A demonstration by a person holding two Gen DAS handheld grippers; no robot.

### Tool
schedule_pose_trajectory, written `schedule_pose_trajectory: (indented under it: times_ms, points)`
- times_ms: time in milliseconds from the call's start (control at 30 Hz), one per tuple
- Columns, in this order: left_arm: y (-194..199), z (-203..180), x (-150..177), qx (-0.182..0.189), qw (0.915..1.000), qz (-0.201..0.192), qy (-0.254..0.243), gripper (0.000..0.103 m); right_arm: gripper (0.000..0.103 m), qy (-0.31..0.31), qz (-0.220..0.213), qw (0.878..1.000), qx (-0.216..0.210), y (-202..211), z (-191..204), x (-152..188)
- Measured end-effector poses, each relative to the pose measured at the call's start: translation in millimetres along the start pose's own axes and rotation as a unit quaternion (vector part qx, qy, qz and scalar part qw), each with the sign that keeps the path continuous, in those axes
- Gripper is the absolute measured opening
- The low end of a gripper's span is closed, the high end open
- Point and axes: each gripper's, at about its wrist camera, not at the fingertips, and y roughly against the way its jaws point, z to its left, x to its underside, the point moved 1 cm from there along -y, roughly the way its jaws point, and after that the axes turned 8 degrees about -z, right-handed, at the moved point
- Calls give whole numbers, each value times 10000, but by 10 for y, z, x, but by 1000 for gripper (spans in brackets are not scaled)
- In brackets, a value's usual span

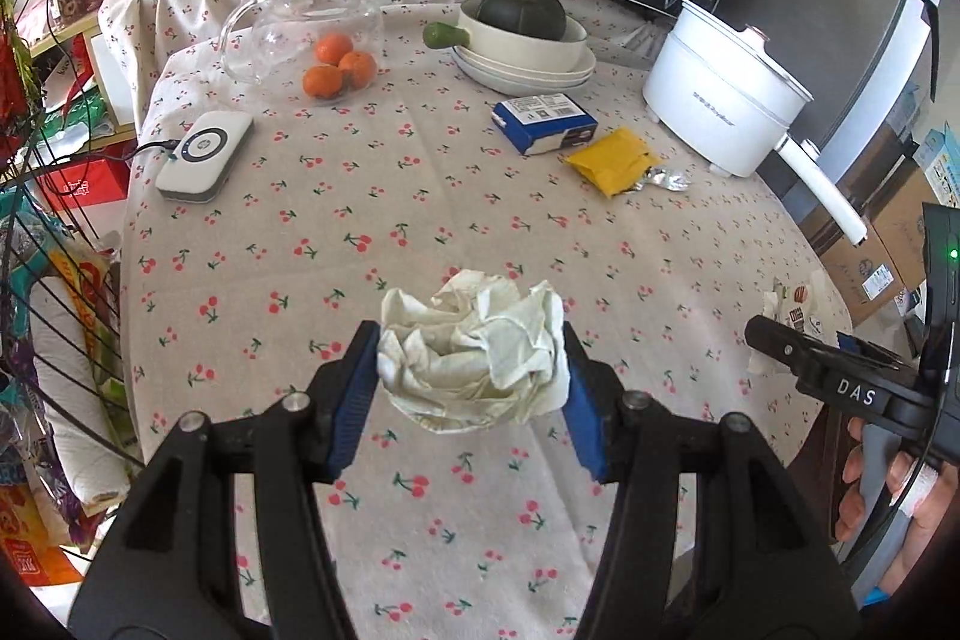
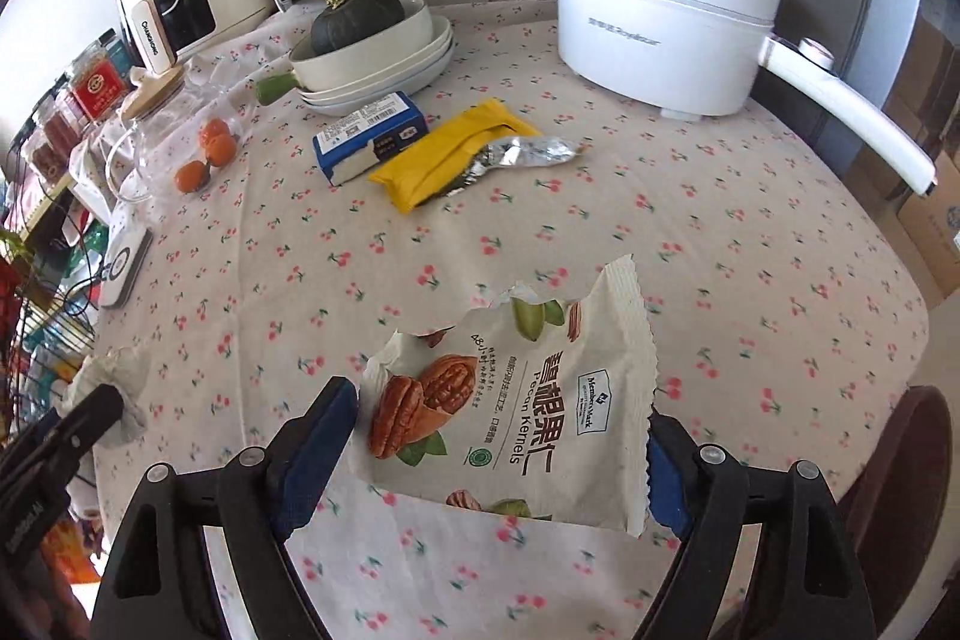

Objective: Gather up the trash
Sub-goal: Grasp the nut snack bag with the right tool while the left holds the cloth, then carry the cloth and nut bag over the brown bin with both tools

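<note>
A: Cherry-print bench (image 1: 420,196), mid-cleanup. The left tool (image 1: 471,370) is clamped about half open on a crumpled paper towel (image 1: 474,358), its blue pads (image 1: 354,388) pressed into both sides of the wad, which rides clear above the cloth.

B: And the right tool (image 2: 501,436)?

A: It stands wide, with a torn pecan kernel packet (image 2: 528,400) spanning the gap. The right pad meets the packet's serrated edge; on the left I cannot tell whether the pad actually presses the film. The packet looks lifted off the cloth, so I judge it held, but only edge to edge.

B: Where is the risk?

A: Mainly there. A flat film pinched across its width could buckle or slide out, and the torn mouth may spill crumbs on the cloth. The towel wad is soft; a loose fold could let it sag free if the hand swings fast.

B: Anything else still out?

A: A yellow wrapper (image 2: 447,160) with crumpled foil (image 2: 522,154) lies beside a blue box (image 2: 372,139), near the white electric pot (image 2: 660,22). That pot's long handle (image 2: 852,124) juts over the bench edge; a hurried reach for the wrapper could knock it.

B: The tools themselves?

A: Close together. Each shows in the other's view, so a crossing move might bump them.
</note>
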Motion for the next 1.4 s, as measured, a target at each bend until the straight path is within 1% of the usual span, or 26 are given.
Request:
schedule_pose_trajectory:
  times_ms: [267,433,533,633,733,867,1000,1100,1233,1400]
  points:
    - [151,-329,288,188,9997,116,-90,58,86,-160,-5,9998,91,522,-742,294]
    - [197,-523,410,313,9992,172,-176,58,86,-303,-42,9995,113,791,-1090,458]
    - [204,-660,459,477,9983,230,-228,58,86,-405,-80,9991,118,914,-1268,550]
    - [203,-818,502,724,9967,300,-214,58,86,-662,-63,9978,-74,1010,-1446,614]
    - [210,-1016,557,906,9946,342,-386,58,86,-876,-59,9959,-228,1095,-1615,689]
    - [233,-1286,602,1125,9911,343,-617,58,86,-956,-81,9953,-149,1206,-1875,814]
    - [255,-1598,681,1323,9864,347,-907,58,86,-1081,-132,9941,11,1320,-2202,950]
    - [251,-1862,760,1477,9813,396,-1167,58,86,-1233,-122,9922,159,1372,-2470,1056]
    - [231,-2243,882,1727,9729,466,-1466,58,86,-1476,-62,9886,285,1412,-2792,1204]
    - [191,-2719,1049,2058,9596,534,-1844,58,87,-1675,-28,9850,411,1449,-3081,1351]
